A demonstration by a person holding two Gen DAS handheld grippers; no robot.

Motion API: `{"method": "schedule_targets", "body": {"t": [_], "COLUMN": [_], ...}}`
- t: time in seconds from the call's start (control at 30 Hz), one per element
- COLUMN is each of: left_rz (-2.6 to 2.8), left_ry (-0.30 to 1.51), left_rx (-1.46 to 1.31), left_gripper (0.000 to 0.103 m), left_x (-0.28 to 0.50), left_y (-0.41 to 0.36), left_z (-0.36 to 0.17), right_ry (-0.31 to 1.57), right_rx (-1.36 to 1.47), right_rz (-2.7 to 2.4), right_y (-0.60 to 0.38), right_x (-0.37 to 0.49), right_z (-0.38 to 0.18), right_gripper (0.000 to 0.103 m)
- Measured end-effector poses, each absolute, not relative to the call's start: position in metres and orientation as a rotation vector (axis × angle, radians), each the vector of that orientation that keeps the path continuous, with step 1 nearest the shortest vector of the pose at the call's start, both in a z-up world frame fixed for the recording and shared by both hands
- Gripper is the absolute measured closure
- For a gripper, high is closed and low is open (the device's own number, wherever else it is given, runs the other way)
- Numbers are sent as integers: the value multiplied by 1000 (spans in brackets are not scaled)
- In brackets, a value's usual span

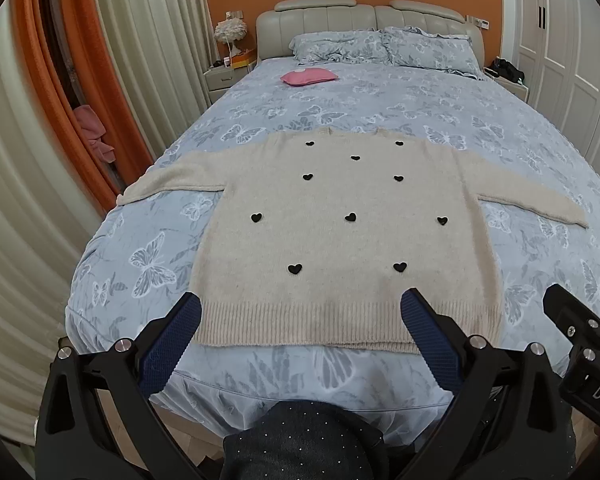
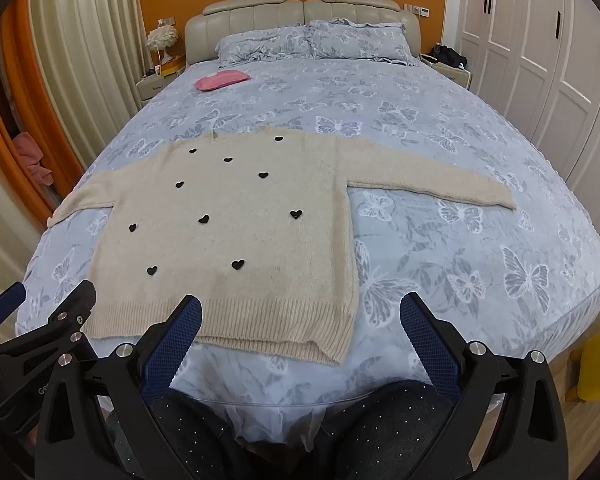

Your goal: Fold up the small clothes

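Observation:
A beige knitted sweater (image 1: 340,240) (image 2: 228,236) with small black hearts lies flat on the bed, front up, both sleeves spread sideways, ribbed hem toward me. My left gripper (image 1: 300,304) hovers open above the hem's left half, holding nothing. My right gripper (image 2: 300,304) is open over the hem's right corner and the bedspread beside it, holding nothing. Each gripper shows at the edge of the other's view: the right gripper (image 1: 580,320), the left gripper (image 2: 48,312).
The bed (image 1: 500,128) has a blue butterfly bedspread, two pillows (image 1: 380,46) at the headboard and a pink cushion (image 1: 309,77). Curtains hang left, white wardrobes (image 2: 540,48) right. A yellow stool (image 2: 598,364) stands by the bed's right corner. The person's dark dotted legs (image 2: 380,420) are at the bed's foot.

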State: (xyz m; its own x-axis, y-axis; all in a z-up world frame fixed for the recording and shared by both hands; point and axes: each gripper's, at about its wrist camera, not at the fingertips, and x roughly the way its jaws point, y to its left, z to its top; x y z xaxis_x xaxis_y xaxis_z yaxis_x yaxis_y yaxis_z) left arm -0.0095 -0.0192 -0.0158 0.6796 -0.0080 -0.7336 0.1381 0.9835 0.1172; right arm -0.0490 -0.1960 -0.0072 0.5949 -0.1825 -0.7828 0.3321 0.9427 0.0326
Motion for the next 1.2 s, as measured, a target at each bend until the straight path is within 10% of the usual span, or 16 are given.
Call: {"method": "schedule_targets", "body": {"t": [1.2], "left_rz": [-83], "left_ry": [825], "left_rx": [166], "left_gripper": [5], "left_x": [-11], "left_y": [-15], "left_z": [-18], "right_ry": [884], "right_rx": [188], "right_rz": [-300], "right_y": [-197], "right_x": [-50], "right_z": [-8], "right_gripper": [5]}}
